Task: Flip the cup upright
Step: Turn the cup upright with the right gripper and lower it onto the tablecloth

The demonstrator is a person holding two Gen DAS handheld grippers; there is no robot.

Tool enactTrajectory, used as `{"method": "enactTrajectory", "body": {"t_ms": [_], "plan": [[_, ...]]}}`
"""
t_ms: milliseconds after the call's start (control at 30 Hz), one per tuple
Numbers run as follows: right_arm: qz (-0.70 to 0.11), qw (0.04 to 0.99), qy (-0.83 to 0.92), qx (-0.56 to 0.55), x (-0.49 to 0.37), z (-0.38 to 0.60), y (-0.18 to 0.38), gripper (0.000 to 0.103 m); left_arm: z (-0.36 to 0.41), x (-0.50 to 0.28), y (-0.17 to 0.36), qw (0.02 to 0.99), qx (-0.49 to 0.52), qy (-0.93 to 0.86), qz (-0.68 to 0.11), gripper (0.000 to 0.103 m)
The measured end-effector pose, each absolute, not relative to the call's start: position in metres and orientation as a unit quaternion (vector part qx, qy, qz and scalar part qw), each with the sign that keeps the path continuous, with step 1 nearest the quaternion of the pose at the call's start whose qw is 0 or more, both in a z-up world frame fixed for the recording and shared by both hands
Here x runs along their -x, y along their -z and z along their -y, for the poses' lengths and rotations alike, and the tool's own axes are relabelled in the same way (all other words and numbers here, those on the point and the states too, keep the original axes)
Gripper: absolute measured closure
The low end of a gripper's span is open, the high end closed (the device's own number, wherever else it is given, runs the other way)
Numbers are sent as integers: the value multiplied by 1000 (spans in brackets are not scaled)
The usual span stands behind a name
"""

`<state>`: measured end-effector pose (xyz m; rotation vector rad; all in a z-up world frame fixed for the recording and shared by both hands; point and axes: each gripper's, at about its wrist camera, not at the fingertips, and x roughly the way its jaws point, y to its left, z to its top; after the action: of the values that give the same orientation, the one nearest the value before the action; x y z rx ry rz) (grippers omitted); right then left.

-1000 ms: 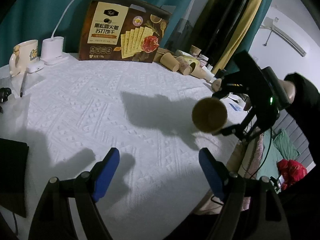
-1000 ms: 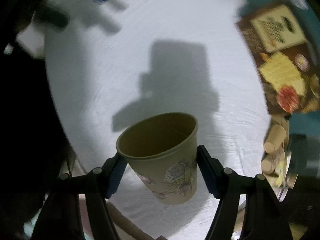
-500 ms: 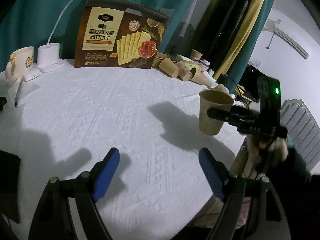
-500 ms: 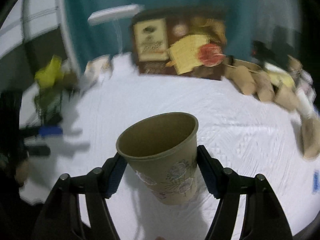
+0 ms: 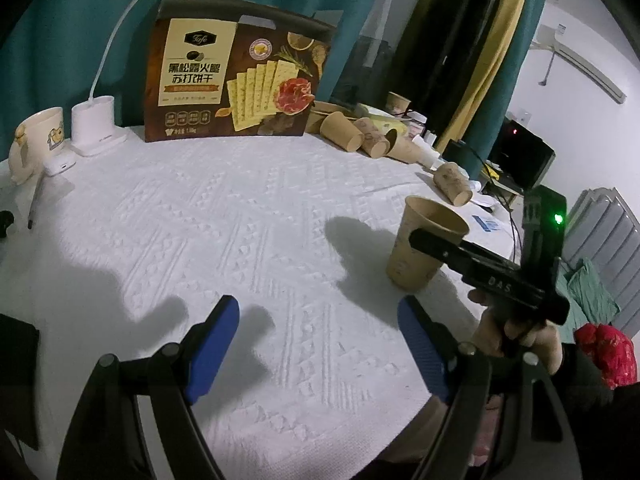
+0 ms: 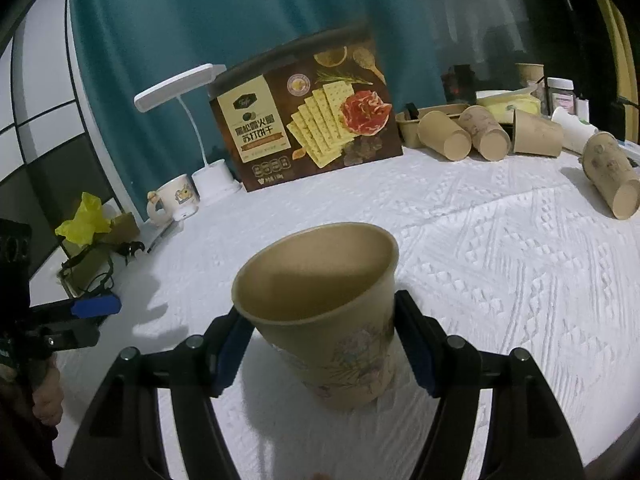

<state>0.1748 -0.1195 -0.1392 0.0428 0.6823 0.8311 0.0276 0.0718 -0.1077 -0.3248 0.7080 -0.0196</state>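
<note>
Nearly done: cup (image 6: 328, 320) mouth-up, at or just above tablecloth (image 5: 240, 220) near its edge, clamped in right gripper (image 6: 324, 348); release left. Left gripper (image 5: 316, 344) spread, empty.

The cracker box (image 5: 236, 76) bears the script brand "Tafe" above large Chinese characters reading 黑松露火腿苏打饼干; the black arm of the right gripper (image 5: 498, 276) carries the pale letters "D A S"; smaller print stays unreadable.
</note>
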Motion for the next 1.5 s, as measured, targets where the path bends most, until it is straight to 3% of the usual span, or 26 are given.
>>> {"method": "enactTrajectory", "body": {"t_ms": [833, 1500], "plan": [[-355, 873, -331, 32, -132, 127, 156, 36, -65, -29, 111, 924, 138, 5, -357, 21], [-366, 905, -218, 14, -78, 199, 113, 34, -22, -14, 81, 941, 77, 24, -329, 21]]}}
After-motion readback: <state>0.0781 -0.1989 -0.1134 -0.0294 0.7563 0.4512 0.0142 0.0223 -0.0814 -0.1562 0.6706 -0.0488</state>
